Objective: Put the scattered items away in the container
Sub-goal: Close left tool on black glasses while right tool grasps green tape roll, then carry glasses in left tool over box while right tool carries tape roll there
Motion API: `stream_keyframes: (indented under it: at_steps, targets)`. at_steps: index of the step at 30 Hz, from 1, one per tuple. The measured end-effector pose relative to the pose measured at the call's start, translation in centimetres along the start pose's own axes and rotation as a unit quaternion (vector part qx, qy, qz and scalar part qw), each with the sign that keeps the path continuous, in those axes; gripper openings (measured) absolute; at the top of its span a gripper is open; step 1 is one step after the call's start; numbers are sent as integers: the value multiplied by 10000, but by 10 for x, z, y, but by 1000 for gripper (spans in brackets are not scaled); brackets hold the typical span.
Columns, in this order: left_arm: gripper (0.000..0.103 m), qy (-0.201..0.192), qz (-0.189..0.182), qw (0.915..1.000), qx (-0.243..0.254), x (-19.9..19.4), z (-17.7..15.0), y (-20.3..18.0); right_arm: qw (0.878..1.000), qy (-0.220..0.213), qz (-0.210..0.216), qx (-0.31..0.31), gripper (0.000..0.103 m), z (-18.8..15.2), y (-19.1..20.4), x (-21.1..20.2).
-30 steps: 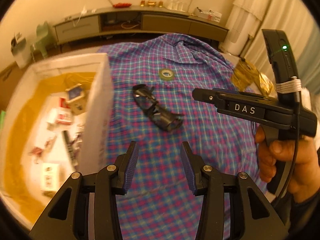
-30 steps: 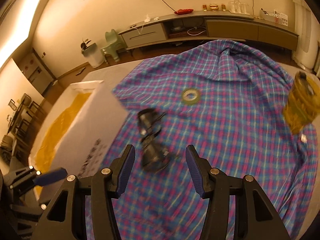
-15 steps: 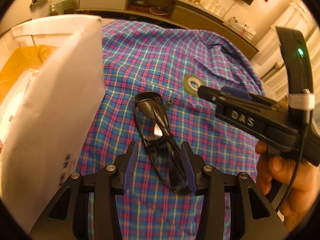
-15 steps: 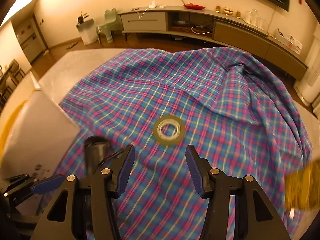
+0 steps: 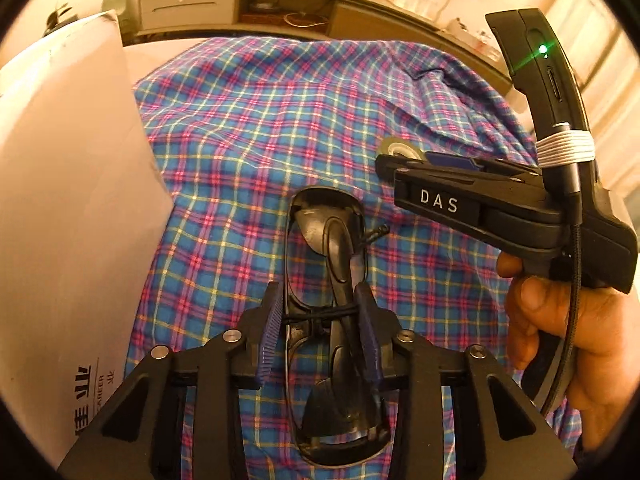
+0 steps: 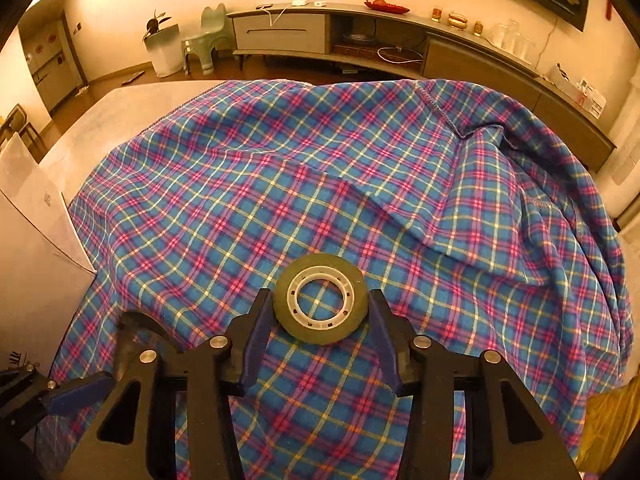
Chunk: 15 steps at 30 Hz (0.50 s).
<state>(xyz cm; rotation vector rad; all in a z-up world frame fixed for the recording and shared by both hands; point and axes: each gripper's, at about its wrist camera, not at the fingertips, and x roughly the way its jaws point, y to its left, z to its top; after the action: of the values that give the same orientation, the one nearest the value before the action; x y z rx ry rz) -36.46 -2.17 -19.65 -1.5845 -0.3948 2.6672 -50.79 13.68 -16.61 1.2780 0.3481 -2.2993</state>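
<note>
Sunglasses [image 5: 332, 280] lay folded between left gripper [image 5: 320, 320] pads, jaws just closing, grip unconfirmed. Tape roll [image 6: 320, 298] sat between right gripper [image 6: 316, 324] pads, jaws narrowing, not yet pinching. Best: squeeze both squarely, lift clear of plaid cloth [image 6: 400, 184], carry to white box [image 5: 60, 200] leftward.

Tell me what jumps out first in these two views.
The left gripper straddles dark folded glasses lying on bright plaid cloth, its jaws just closing. The right gripper frames a tape roll flat on that cloth. A white box stands at left.
</note>
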Motion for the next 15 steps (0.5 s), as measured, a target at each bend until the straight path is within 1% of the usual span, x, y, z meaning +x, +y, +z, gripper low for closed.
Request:
stream_keyframes:
  at_steps: [2, 7, 11, 15]
  targets:
    - [37, -45, -43, 10000, 54, -4, -3, 0, 9998, -66, 87, 159, 49, -3, -5, -8]
    - [37, -104, -101, 9998, 139, -14, -10, -4, 9991, -192, 187, 318, 49, -7, -11, -30]
    - [37, -168, -133, 9996, 201, -29, -16, -7, 9990, -229, 233, 314, 49, -15, -6, -48]
    - [37, -269, -139, 9991, 301, -48, -23, -9, 9989, -216, 270, 315, 49, -24, 3, -58]
